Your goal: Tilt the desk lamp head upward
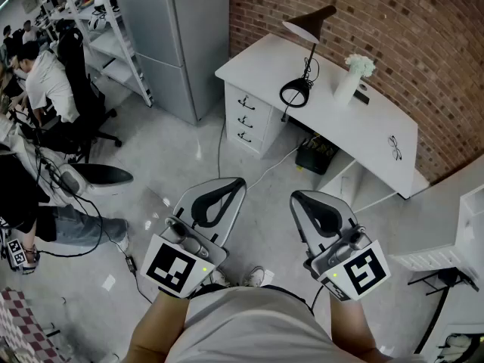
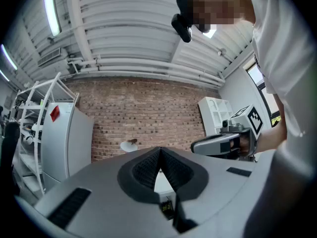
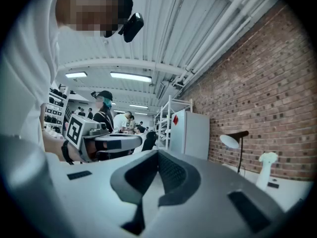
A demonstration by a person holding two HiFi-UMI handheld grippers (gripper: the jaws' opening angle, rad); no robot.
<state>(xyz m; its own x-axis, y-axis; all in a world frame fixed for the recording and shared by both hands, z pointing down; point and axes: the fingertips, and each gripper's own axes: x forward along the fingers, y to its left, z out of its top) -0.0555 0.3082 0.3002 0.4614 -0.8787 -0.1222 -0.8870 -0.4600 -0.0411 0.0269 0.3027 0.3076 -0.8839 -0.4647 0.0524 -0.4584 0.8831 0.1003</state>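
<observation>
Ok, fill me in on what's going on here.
A person stands back from the white desk by the brick wall, holding a claw in each hand. The left claw and the right claw are both shut with nothing between them, held low in front of the body. The desk lamp stands on the desk beside a white vase, out of reach of either claw. Tilting its head up has not begun.
</observation>
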